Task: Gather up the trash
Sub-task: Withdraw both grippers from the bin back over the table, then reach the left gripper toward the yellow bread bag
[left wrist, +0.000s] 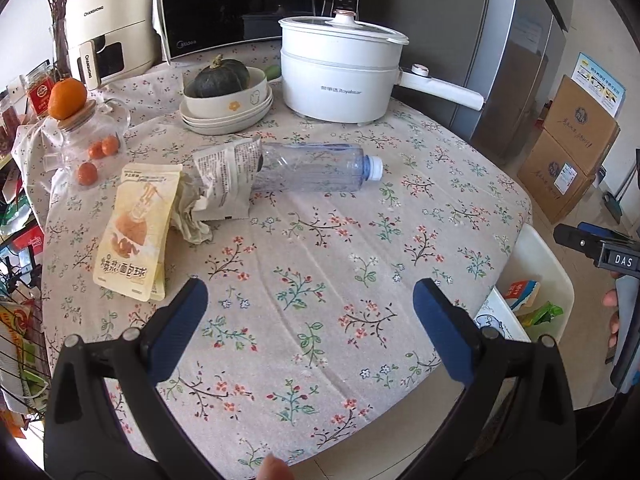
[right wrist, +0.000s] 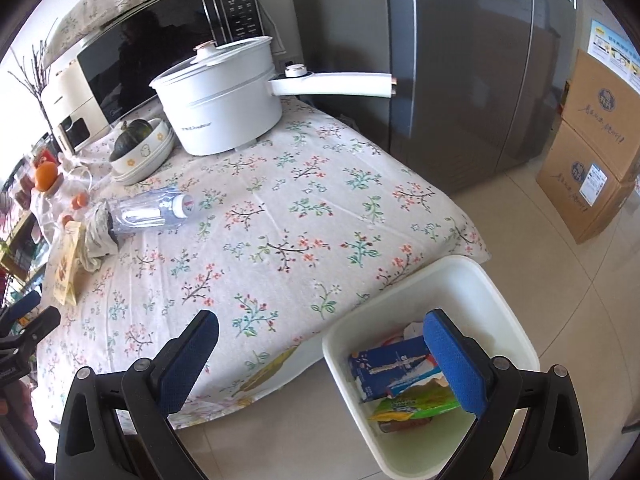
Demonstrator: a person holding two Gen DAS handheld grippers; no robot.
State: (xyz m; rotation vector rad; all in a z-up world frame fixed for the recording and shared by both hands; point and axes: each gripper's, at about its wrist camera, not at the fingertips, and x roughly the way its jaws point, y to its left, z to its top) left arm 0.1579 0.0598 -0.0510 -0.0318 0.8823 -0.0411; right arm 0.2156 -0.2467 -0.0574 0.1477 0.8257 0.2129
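Note:
An empty clear plastic bottle [left wrist: 316, 168] lies on its side on the floral tablecloth, cap to the right. Its base is tucked into a crumpled white wrapper [left wrist: 226, 178]. A yellow snack bag [left wrist: 134, 232] and a crumpled tissue [left wrist: 188, 216] lie left of it. My left gripper [left wrist: 310, 304] is open and empty above the near part of the table. My right gripper [right wrist: 320, 344] is open and empty above the table's edge and the white bin [right wrist: 516, 328] on the floor. The bin holds a blue carton [right wrist: 392, 368] and a green wrapper [right wrist: 412, 404]. The bottle [right wrist: 148, 210] shows far left in the right wrist view.
A white electric pot [left wrist: 340, 76] with a long handle stands at the back, beside bowls holding a dark squash [left wrist: 222, 78]. A glass jar [left wrist: 88, 136] with oranges is at left. A microwave, air fryer, fridge [right wrist: 460, 72] and cardboard boxes [right wrist: 592, 148] surround the table.

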